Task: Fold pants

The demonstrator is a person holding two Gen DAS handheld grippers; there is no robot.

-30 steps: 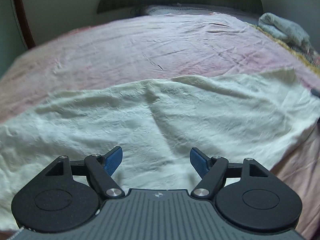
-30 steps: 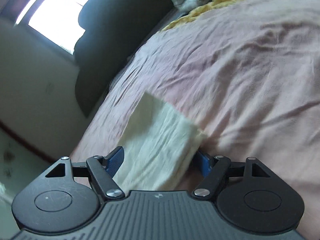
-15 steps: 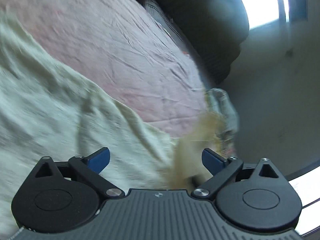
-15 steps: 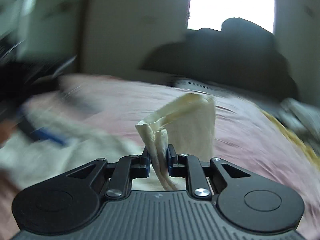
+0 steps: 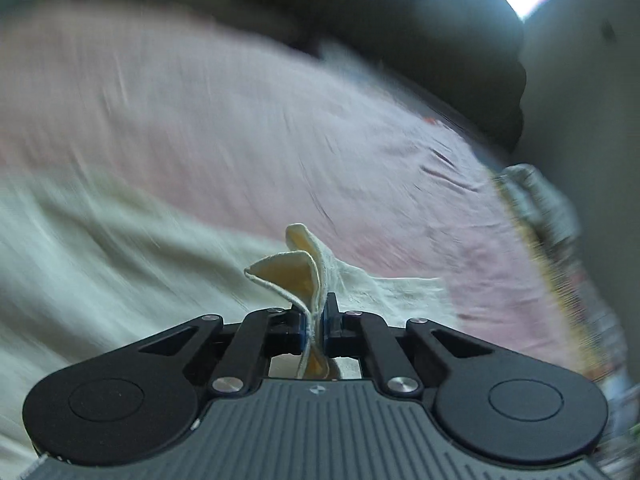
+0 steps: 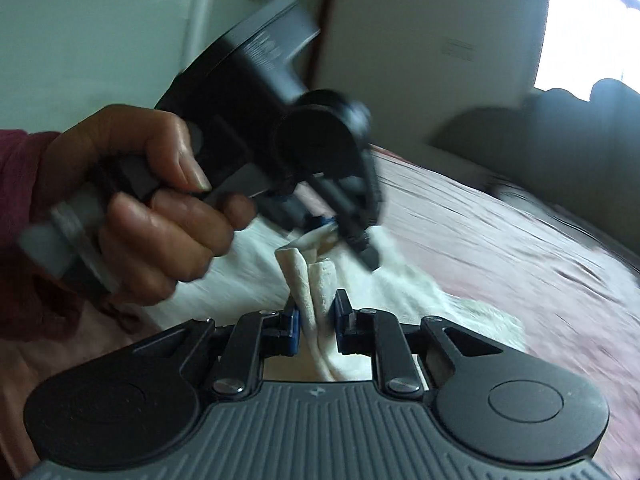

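Observation:
The cream pants lie spread on the pink bed sheet. My left gripper is shut on a folded edge of the pants, which sticks up between its blue pads. My right gripper is shut on another bunched edge of the pants. In the right wrist view the left gripper shows just ahead, held in a hand, pinching the cloth close to my right gripper's hold. Both views are blurred by motion.
The pink sheet covers the bed to the right. A dark headboard stands at the far end. A crumpled cloth and a yellow-edged blanket lie at the bed's right side. A bright window is behind.
My left gripper was open over the pants and has since shut on a pants edge. My right gripper closed on its edge earlier and has swung round beside the left gripper.

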